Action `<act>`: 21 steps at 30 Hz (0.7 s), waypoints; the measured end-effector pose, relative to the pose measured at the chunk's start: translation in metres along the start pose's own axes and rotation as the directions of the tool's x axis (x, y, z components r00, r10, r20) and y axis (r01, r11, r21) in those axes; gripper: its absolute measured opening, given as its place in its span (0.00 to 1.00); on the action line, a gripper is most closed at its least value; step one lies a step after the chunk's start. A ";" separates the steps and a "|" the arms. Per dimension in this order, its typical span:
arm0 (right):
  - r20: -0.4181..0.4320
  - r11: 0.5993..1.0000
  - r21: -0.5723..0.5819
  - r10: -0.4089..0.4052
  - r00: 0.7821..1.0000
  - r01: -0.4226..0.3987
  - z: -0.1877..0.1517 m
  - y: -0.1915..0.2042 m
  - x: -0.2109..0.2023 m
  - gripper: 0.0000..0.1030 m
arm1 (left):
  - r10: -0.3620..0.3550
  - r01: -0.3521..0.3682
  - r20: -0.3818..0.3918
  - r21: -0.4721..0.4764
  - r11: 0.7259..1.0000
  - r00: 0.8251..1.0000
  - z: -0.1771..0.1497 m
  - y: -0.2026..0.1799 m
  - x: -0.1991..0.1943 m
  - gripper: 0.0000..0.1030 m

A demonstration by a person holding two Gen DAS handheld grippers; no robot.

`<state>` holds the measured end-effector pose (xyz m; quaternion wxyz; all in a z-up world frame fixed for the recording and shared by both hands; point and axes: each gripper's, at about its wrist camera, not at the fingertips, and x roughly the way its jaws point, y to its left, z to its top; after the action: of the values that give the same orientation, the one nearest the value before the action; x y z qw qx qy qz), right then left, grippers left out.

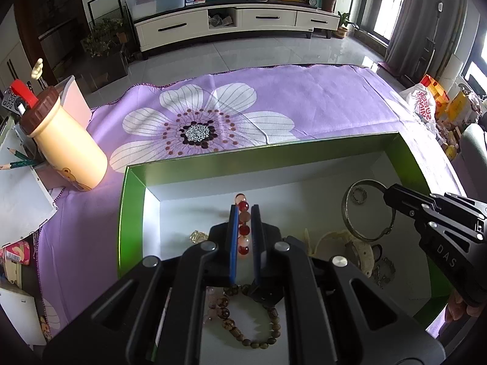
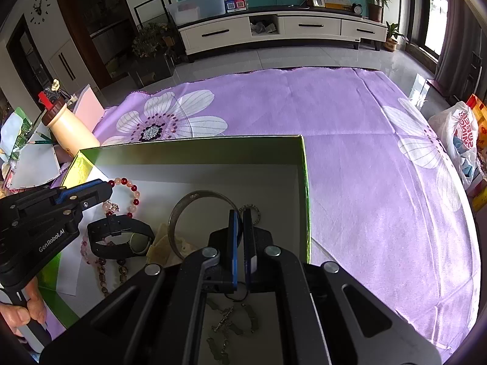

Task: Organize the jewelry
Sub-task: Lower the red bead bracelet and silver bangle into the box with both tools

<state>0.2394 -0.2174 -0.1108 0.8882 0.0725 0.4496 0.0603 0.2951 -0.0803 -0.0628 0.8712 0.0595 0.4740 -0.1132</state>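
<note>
In the green box nearest the cameras lie a brown bead bracelet, a chain and a black watch. The left gripper pinches a red bead bracelet; the right gripper pinches a metal bangle. Beyond spreads the purple cloth, with a cream bottle to its left.

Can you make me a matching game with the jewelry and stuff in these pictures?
Things:
1. red and pink round-bead bracelet
2. plain silver metal bangle
3. black strap wristwatch
4. cream plastic bottle with brown cap

Places:
A. standing on the purple flowered cloth
B. lying in the green box, nobody holding it
C. pinched by the left gripper
D. pinched by the right gripper

Pairs: 1-C, 2-D, 3-B, 4-A
</note>
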 end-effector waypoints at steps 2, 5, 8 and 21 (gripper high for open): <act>-0.003 1.000 -0.002 0.000 1.000 0.000 0.001 0.000 0.001 0.03 | 0.002 -0.002 -0.003 0.003 1.000 1.000 0.000 0.000 0.001 0.07; -0.008 1.000 -0.004 -0.001 1.000 0.001 0.002 0.001 0.002 0.03 | 0.005 -0.005 -0.007 0.003 1.000 1.000 0.000 0.001 0.002 0.07; -0.009 1.000 -0.004 -0.002 1.000 0.002 0.002 0.001 0.002 0.03 | 0.007 -0.007 -0.011 0.001 1.000 1.000 -0.001 0.001 0.003 0.07; -0.010 1.000 -0.006 -0.001 1.000 0.001 0.004 0.002 0.004 0.03 | 0.014 -0.014 -0.019 -0.005 1.000 1.000 -0.002 0.004 0.004 0.07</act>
<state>0.2449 -0.2151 -0.1118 0.8862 0.0692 0.4540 0.0614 0.2966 -0.0770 -0.0677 0.8677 0.0617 0.4819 -0.1054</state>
